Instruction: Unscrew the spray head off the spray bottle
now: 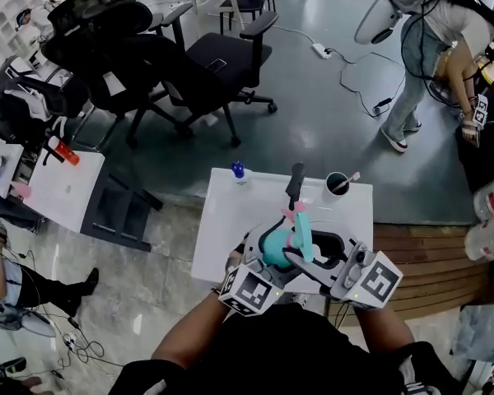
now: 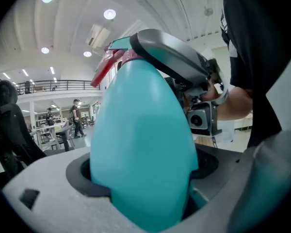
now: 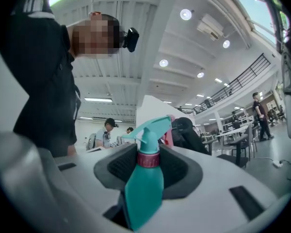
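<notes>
In the head view I hold a teal spray bottle (image 1: 273, 250) above the near edge of the white table (image 1: 222, 220). The left gripper (image 1: 259, 262) is shut on its body, which fills the left gripper view as a big teal bottle (image 2: 140, 144) between the jaws of the left gripper (image 2: 143, 181). The right gripper (image 1: 310, 257) comes in from the right at the bottle's top. In the right gripper view the right gripper (image 3: 148, 165) has its dark pads (image 3: 120, 168) against the dark pink collar (image 3: 148, 159) under the teal spray head (image 3: 150, 129).
On the table stand a blue-capped small bottle (image 1: 238, 171), a black cup (image 1: 338, 184) and a dark upright object (image 1: 295, 183). Black office chairs (image 1: 222, 56) stand beyond. A smaller white table (image 1: 66, 192) with a red bottle (image 1: 63, 151) is left. A person (image 1: 420, 64) stands far right.
</notes>
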`<state>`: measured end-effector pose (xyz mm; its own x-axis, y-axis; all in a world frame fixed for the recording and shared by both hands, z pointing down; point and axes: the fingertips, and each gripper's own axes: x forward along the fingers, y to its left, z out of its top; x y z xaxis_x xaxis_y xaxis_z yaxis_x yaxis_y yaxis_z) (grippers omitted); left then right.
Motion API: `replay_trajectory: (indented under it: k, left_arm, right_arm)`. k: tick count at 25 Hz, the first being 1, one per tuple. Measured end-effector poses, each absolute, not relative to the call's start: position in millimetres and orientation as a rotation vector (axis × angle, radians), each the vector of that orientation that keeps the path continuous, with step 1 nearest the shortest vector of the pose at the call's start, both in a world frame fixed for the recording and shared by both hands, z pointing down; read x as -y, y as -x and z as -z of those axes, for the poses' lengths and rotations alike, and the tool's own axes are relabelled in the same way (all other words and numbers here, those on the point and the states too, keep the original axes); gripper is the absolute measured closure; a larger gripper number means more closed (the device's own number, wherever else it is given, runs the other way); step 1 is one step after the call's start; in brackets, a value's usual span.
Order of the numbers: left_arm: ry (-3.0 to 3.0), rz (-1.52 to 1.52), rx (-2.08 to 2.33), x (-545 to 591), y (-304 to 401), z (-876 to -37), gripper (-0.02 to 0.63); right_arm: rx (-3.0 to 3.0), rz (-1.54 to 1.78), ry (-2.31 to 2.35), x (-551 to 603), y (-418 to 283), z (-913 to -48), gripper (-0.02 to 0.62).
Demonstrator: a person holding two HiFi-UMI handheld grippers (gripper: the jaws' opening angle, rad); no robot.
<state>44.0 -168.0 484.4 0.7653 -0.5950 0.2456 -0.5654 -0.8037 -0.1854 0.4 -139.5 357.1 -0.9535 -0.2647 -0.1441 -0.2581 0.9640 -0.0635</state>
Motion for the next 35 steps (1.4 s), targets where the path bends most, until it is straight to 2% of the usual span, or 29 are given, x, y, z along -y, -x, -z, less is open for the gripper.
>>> replay_trajectory:
  k: [7, 11, 14, 16, 19, 22, 30, 35]
  left_arm:
    - [2.978, 0.338, -0.491, 134, -59, -469, 0.132]
    - [3.014, 0.297, -0.406, 131, -63, -463, 0.132]
    - [3.019, 0.336, -0.568, 149, -56, -471, 0.131]
    - [2.995, 0.396, -0.782, 170, -43, -480, 0.132]
    - [2.917, 0.482, -1.104, 196, -18, -496, 0.132]
    - [2.844, 0.528, -1.294, 208, -1, -507, 0.132]
    - [2.673, 0.643, -1.418, 212, 5, -514, 0.132]
    - [2.669, 0.648, -1.42, 208, 3, -515, 0.131]
  right_arm:
    - [-2.977, -0.006, -0.017, 115, -1, -349, 0.448]
    - [-2.956, 0.01, -0.078, 116, 0, -347, 0.446]
    - [-2.922, 0.05, 0.064, 129, -1, -350, 0.434]
    - [-2.873, 0.086, 0.235, 146, -7, -351, 0.374]
    - [-2.842, 0.151, 0.501, 170, -14, -361, 0.374]
    - [-2.844, 0.266, 0.645, 177, -9, -377, 0.402]
    - [-2.854, 0.316, 0.785, 185, 9, -386, 0.407]
    - [-2.855, 0.293, 0.812, 183, 12, -384, 0.457]
